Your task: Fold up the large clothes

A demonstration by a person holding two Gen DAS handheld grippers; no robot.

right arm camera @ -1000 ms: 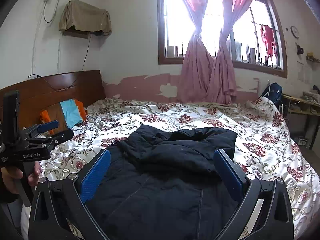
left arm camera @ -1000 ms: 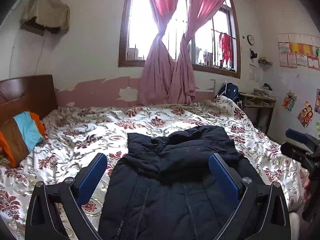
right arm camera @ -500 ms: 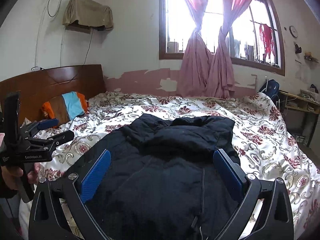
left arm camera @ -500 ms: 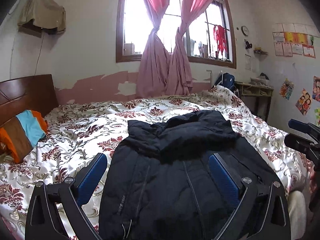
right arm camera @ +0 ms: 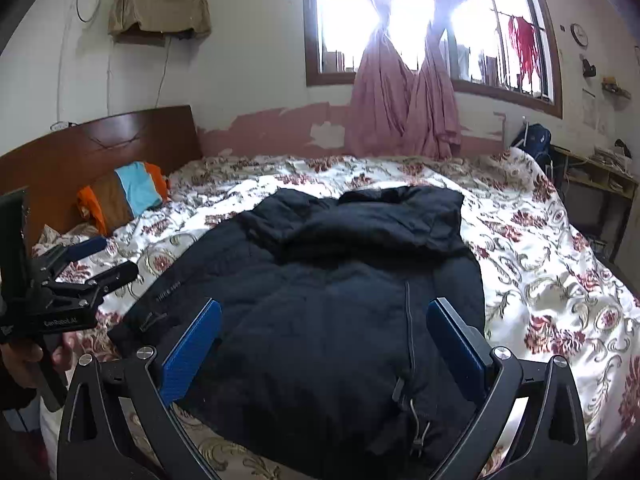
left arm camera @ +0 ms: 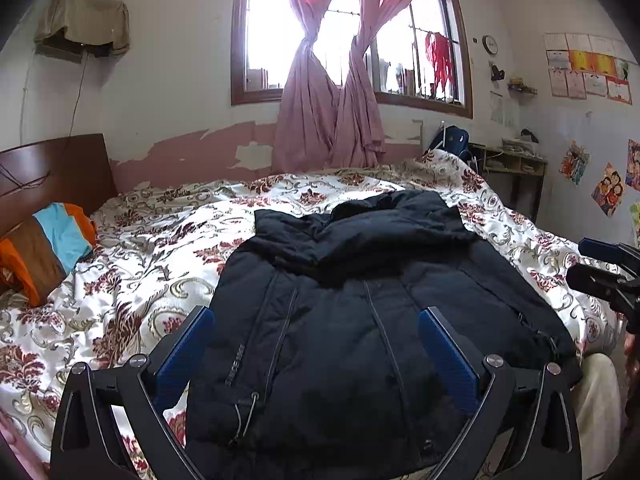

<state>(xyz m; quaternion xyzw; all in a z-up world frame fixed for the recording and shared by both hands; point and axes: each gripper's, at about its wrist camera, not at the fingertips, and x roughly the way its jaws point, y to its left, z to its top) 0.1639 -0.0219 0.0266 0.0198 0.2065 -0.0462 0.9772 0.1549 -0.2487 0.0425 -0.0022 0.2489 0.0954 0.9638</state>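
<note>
Lying across the flowered bedspread [left arm camera: 168,240], a dark padded jacket [left arm camera: 360,320] fills the middle of both wrist views, hem toward the cameras and hood folded down at the far end.

Going left to right in the left wrist view: a wooden headboard [left arm camera: 52,172] stands at the left edge, with a pillow [left arm camera: 44,248] striped orange, brown and light blue below it. High on the wall, a tan cloth [left arm camera: 84,16] covers a mounted unit. The left gripper [left arm camera: 316,348] hangs above the jacket's hem with its blue-padded fingers spread wide and nothing between them. Small pale lettering runs along a seam on the jacket's left front, too small to read. Behind, pink curtains [left arm camera: 332,120] are knotted before a wood-framed window [left arm camera: 240,40]. Farther right hang a round wall clock [left arm camera: 490,45], paper certificates and cartoon pictures [left arm camera: 608,188]; their writing is illegible. At the right edge the tips of the other gripper show.

In the right wrist view, the left gripper appears at the left edge, held by a hand [right arm camera: 24,364]; white lettering on its black body seems to read "GenRobot.AI". The right gripper [right arm camera: 324,344] hovers over the jacket's lower front, fingers wide apart and empty. A zipper pull and drawcord lie near the hem. A blue backpack [right arm camera: 536,140] sits beside a desk [right arm camera: 600,176] at the right.
</note>
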